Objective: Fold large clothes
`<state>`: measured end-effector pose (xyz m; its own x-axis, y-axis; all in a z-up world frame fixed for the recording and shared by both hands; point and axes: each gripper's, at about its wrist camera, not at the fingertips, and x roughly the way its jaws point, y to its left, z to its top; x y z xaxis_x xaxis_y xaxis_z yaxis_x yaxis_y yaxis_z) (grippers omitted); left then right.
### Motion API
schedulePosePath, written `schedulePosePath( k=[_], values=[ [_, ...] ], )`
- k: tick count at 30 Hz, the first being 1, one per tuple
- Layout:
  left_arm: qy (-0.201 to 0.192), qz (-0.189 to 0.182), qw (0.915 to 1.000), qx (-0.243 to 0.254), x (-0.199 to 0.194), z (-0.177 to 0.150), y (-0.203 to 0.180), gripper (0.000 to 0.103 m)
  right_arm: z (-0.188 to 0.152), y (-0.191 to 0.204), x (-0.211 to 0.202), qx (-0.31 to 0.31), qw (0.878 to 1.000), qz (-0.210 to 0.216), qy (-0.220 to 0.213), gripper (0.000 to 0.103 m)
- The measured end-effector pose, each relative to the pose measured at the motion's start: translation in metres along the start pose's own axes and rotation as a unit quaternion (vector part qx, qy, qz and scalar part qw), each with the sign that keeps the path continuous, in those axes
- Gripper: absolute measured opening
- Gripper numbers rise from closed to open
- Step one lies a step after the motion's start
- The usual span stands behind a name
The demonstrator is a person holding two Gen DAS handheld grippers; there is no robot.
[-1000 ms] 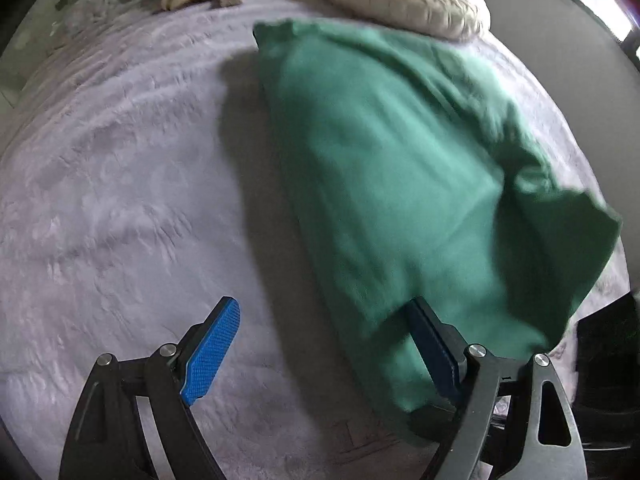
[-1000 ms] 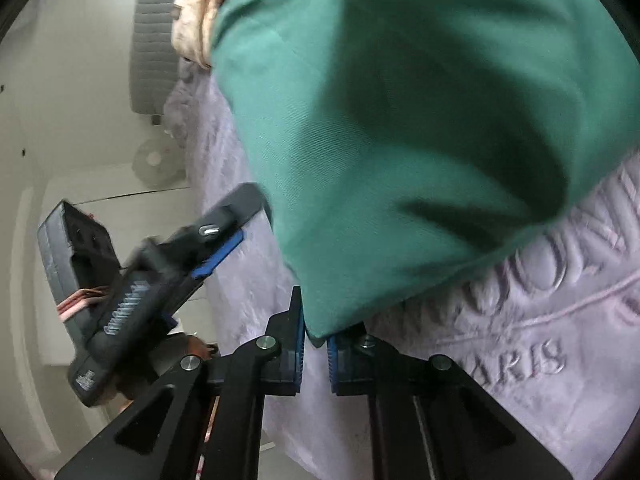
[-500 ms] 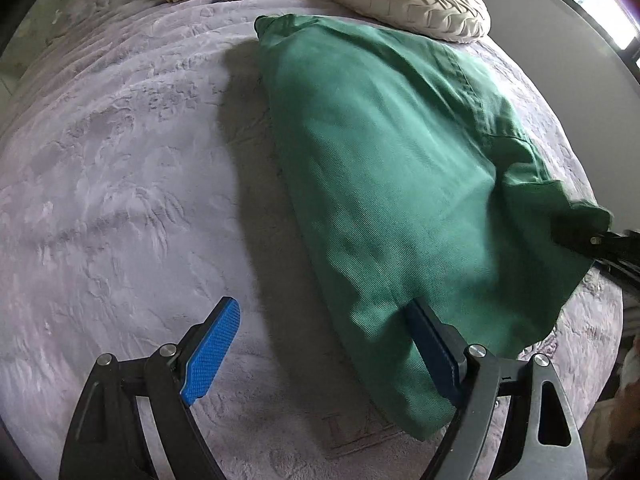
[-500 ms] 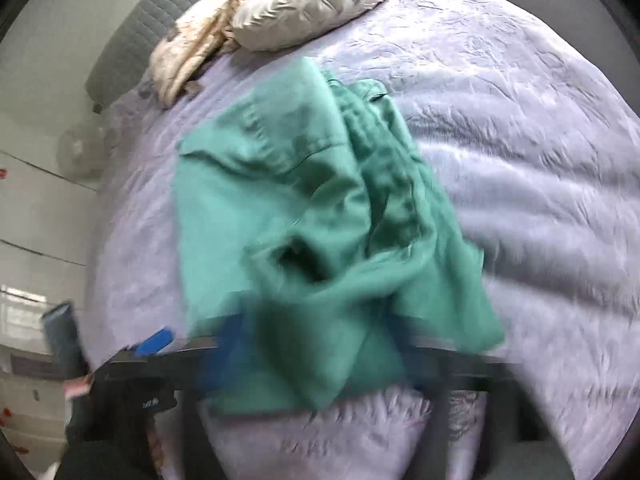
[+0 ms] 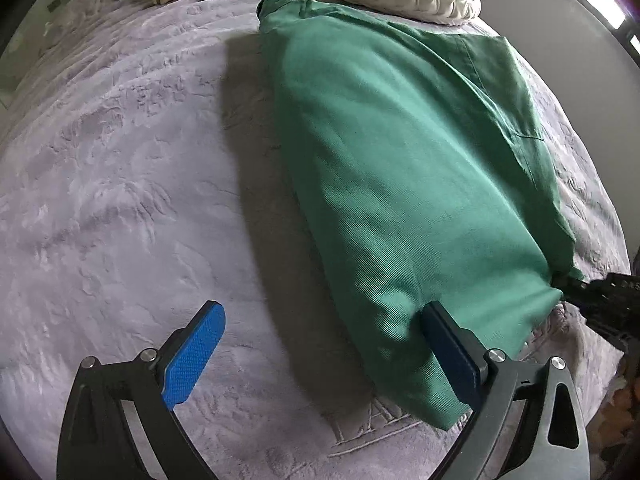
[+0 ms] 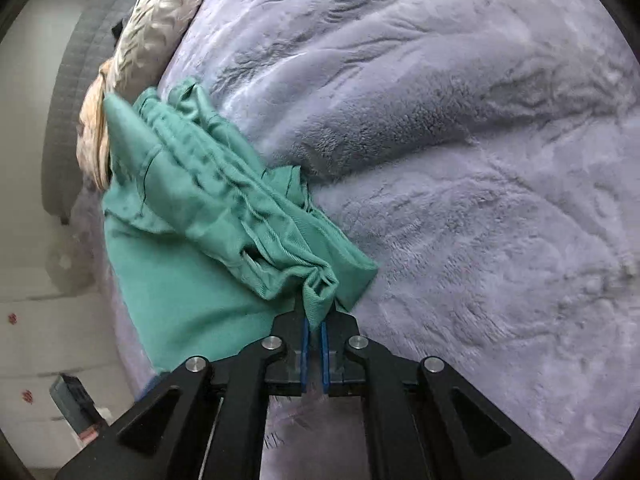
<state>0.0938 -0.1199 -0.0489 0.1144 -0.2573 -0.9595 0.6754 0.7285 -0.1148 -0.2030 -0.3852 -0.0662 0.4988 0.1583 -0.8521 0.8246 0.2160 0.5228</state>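
Black claw point(image 5: 320, 350), blue pads point(image 5: 194, 356)

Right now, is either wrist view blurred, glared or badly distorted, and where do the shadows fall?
Left wrist view: sharp, strong fisheye curvature, window glare at the upper right, and a dark shadow on the blanket left of the green garment. Right wrist view: even light, blanket sharp, garment folds slightly soft, right gripper crisp.

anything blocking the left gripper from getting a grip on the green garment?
Nothing visible. The left gripper is open right at the near edge of the green garment; its right finger already lies against the cloth, with only bare blanket around. The right gripper is shut on the other corner.
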Motion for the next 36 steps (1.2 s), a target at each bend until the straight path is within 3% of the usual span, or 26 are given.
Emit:
schedulePosePath(
  k=[2, 4, 6, 7, 8, 12, 18, 20, 25, 30, 33, 36],
  values=[
    [-0.021, 0.01, 0.9997, 0.0, -0.013, 0.007, 0.005, 0.099, -0.001, 0.01, -0.01, -0.021, 1.0, -0.005, 0.007, 0.014],
    [-0.048, 0.015, 0.9987, -0.006, -0.024, 0.018, 0.014, 0.099, -0.008, 0.017, -0.041, -0.069, 0.997, -0.007, -0.012, 0.017],
    [-0.064, 0.022, 0.9976, -0.016, -0.027, 0.034, 0.023, 0.099, -0.003, 0.033, -0.064, -0.113, 0.993, -0.003, -0.043, 0.044],
    [-0.069, 0.031, 0.9969, -0.023, -0.025, 0.044, 0.027, 0.099, 0.006, 0.046, -0.072, -0.136, 0.989, 0.003, -0.059, 0.072],
    [-0.072, 0.041, 0.996, -0.033, -0.022, 0.055, 0.032, 0.099, 0.015, 0.058, -0.074, -0.154, 0.986, 0.013, -0.068, 0.075],
    [-0.09, 0.049, 0.9919, -0.075, -0.012, 0.088, 0.045, 0.099, 0.064, 0.109, -0.042, -0.204, 0.976, 0.038, -0.064, 0.075],
    [-0.09, 0.058, 0.9912, -0.079, 0.006, 0.111, 0.04, 0.099, 0.116, 0.162, 0.036, -0.257, 0.966, 0.006, -0.028, 0.071],
    [-0.085, 0.055, 0.9922, -0.073, 0.008, 0.113, 0.034, 0.099, 0.125, 0.167, 0.054, -0.261, 0.965, -0.01, 0.0, 0.011],
    [-0.093, 0.051, 0.993, -0.051, 0.017, 0.116, 0.016, 0.099, 0.119, 0.164, 0.042, -0.306, 0.951, -0.037, -0.026, 0.009],
    [-0.083, 0.059, 0.9936, -0.049, 0.042, 0.117, 0.006, 0.101, 0.148, 0.121, 0.082, -0.224, 0.974, -0.024, 0.013, 0.012],
    [-0.074, 0.059, 0.9943, -0.049, 0.032, 0.116, 0.01, 0.101, 0.15, 0.112, 0.072, -0.201, 0.979, 0.006, 0.017, 0.016],
    [-0.073, 0.065, 0.9945, -0.036, 0.013, 0.109, 0.012, 0.101, 0.144, 0.11, 0.044, -0.201, 0.98, 0.0, 0.012, 0.019]
  ],
)
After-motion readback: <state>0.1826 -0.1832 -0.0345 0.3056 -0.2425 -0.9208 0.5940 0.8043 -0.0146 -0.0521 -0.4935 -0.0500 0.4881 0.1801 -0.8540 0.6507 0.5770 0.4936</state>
